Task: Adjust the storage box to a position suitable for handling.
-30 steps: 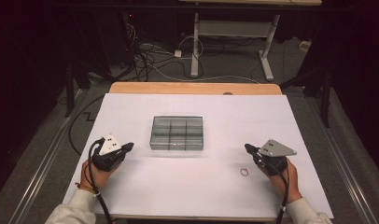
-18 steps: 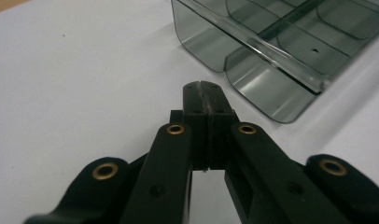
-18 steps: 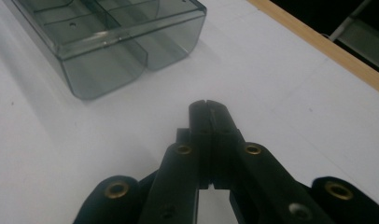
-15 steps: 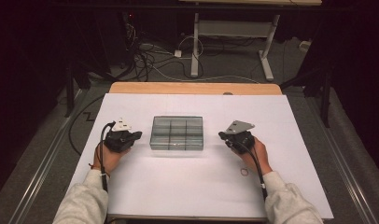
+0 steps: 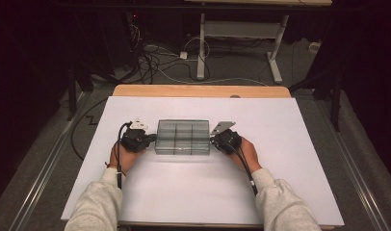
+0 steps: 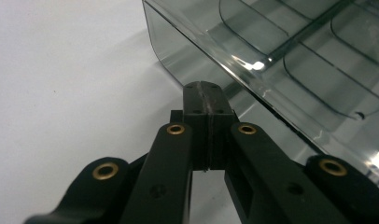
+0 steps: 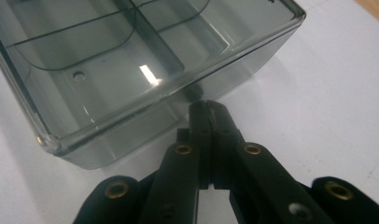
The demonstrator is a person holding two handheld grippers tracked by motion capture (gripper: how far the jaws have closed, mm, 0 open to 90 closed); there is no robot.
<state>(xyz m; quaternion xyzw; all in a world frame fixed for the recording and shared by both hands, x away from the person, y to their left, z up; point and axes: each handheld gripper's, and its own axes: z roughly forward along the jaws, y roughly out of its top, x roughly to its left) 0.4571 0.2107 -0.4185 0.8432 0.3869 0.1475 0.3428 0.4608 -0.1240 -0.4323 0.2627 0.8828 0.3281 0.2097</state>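
A clear grey plastic box (image 5: 183, 137) with several compartments lies in the middle of the white table. My left gripper (image 5: 151, 138) is at the box's left end, jaws shut with nothing between them. In the left gripper view its tips (image 6: 204, 88) touch or nearly touch the box wall (image 6: 178, 51). My right gripper (image 5: 214, 140) is at the box's right end, also shut and empty. In the right gripper view its tips (image 7: 206, 106) are against the box's side wall (image 7: 234, 70). The compartments (image 7: 99, 70) look empty.
A white sheet (image 5: 193, 192) covers the table, with a wooden edge (image 5: 198, 90) at the far side. Cables (image 5: 160, 57) and a desk frame (image 5: 237, 43) stand on the floor beyond. A person's grey sleeves (image 5: 95, 207) come in from the bottom.
Both grippers have moved inward from the table's sides toward the box and now press at its left and right ends.
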